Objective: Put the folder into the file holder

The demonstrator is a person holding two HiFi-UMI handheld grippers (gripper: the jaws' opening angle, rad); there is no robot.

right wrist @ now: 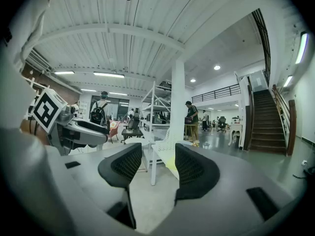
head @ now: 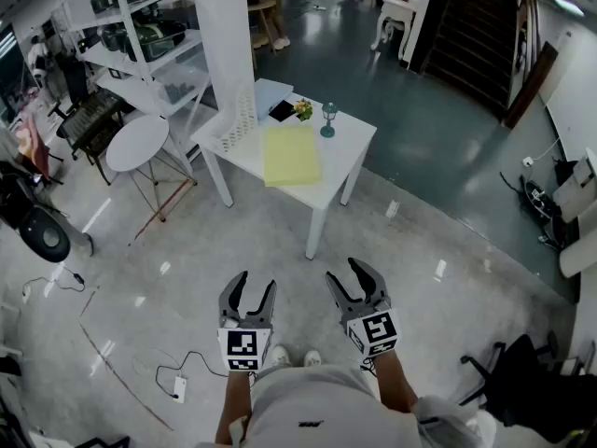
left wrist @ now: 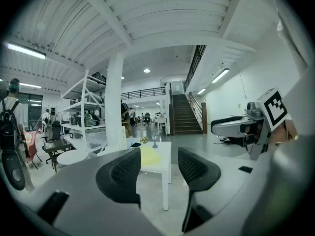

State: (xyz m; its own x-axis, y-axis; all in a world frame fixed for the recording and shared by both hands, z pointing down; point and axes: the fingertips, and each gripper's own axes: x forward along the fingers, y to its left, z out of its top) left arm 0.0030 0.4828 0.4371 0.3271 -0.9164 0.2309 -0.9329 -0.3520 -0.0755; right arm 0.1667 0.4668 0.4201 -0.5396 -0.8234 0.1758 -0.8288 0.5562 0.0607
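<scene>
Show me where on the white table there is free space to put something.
Free: the strip between the yellow folder and the right edge of the table, and the patch between the folder and the file holder. Crowded: the far end, around the black item, the flowers and the glass.

yellow folder on white table

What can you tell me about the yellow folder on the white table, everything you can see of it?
The folder is a pale yellow rectangle, thin and plain, and looks like card or plastic. It appears closed. It lies flat on the white table, and its near edge reaches the table's front edge. The white perforated file holder stands just to its left; whether the two touch is unclear. Nothing rests on the folder or holds it.
</scene>
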